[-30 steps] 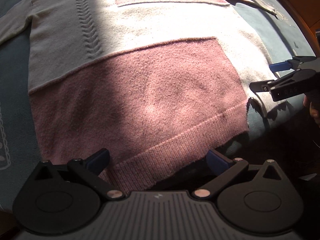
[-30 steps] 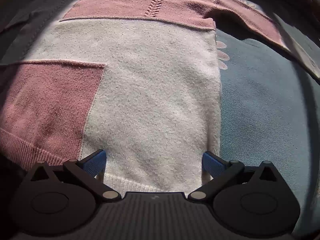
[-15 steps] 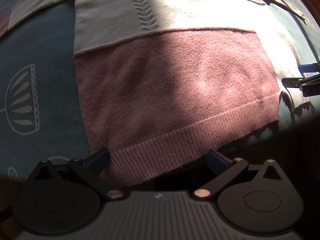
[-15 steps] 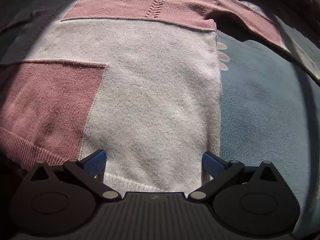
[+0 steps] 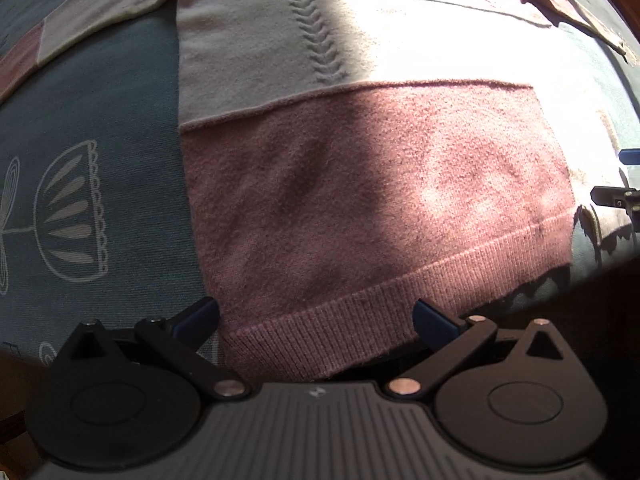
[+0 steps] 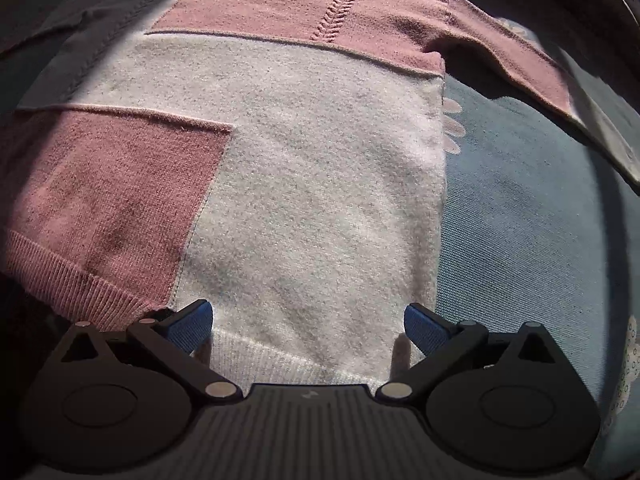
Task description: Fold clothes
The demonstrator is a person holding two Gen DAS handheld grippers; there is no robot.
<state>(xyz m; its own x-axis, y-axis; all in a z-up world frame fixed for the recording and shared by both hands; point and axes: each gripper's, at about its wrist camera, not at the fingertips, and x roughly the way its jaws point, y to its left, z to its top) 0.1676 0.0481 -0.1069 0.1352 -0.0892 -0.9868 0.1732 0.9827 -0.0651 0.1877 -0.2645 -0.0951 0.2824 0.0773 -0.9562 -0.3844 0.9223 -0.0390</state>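
Observation:
A pink and cream block-pattern knit sweater (image 5: 360, 184) lies flat on a blue-grey cloth, hem toward me. My left gripper (image 5: 316, 316) is open, its blue-padded fingers straddling the pink ribbed hem at the sweater's left corner. My right gripper (image 6: 308, 322) is open, straddling the cream ribbed hem at the right corner of the sweater (image 6: 312, 200). The right gripper's tips also show at the right edge of the left wrist view (image 5: 624, 178). Neither gripper holds the fabric.
The blue-grey cloth (image 5: 100, 128) carries a white drawn pattern at the left. The sweater's left sleeve (image 5: 80, 24) stretches out far left; the pink right sleeve (image 6: 520, 64) runs off to the far right. The cloth (image 6: 520, 220) lies bare to the right of the sweater.
My left gripper has slid left along the hem, from the middle of the pink panel to its left corner. The right gripper has stayed put. Both stay open.

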